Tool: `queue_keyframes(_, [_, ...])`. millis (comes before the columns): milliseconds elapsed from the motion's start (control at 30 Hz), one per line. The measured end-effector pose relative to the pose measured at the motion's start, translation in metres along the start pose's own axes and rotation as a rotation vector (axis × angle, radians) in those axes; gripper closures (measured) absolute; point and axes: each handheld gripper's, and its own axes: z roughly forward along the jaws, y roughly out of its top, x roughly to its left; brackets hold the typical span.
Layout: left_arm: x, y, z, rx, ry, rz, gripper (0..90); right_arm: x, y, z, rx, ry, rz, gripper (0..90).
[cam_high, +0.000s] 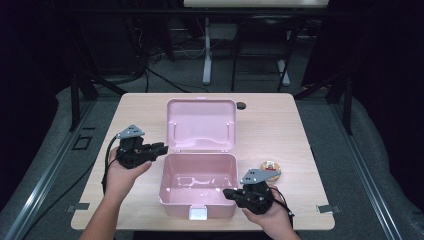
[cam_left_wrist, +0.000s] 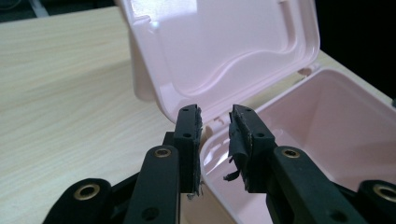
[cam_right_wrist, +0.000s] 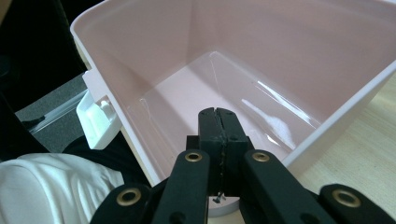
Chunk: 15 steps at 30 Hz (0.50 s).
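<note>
pink box (cam_high: 199, 192) sits mid-table (cam_high: 280, 125), lid (cam_high: 201, 124) swung up and back. left gripper (cam_high: 159, 149) spread apart near the hinge corner, holding nothing. right gripper (cam_high: 229, 193) clenched empty over the box's right rim.

wooden table (cam_high: 295, 130); small round object (cam_high: 270, 167) near right edge, black knob (cam_high: 241, 105) behind

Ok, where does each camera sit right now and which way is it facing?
High view: above the person's side, looking forward and down on the table; both forearms and hands show.
Left gripper view: rides the left hand-held gripper, jaws apart, facing the raised lid.
Right gripper view: rides the right hand-held gripper, jaws together, looking into the pink box.
All three share the pink box.
</note>
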Motion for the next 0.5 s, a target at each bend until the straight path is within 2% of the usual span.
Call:
queue_keyframes(67, [0.000, -0.003, 0.005, 0.029, 0.009, 0.008, 72.3, 0.000, 0.000, 0.000, 0.000, 0.001, 0.002, 90.0])
queue_keyframes(333, [-0.001, -0.012, 0.015, 0.075, 0.029, 0.028, 82.0, 0.001, 0.000, 0.000, -0.004, -0.010, -0.012, 90.0])
queue_keyframes(500, [0.001, -0.015, 0.016, 0.064, 0.020, 0.015, 83.6, 0.001, -0.001, 0.000, -0.005, -0.011, -0.013, 90.0])
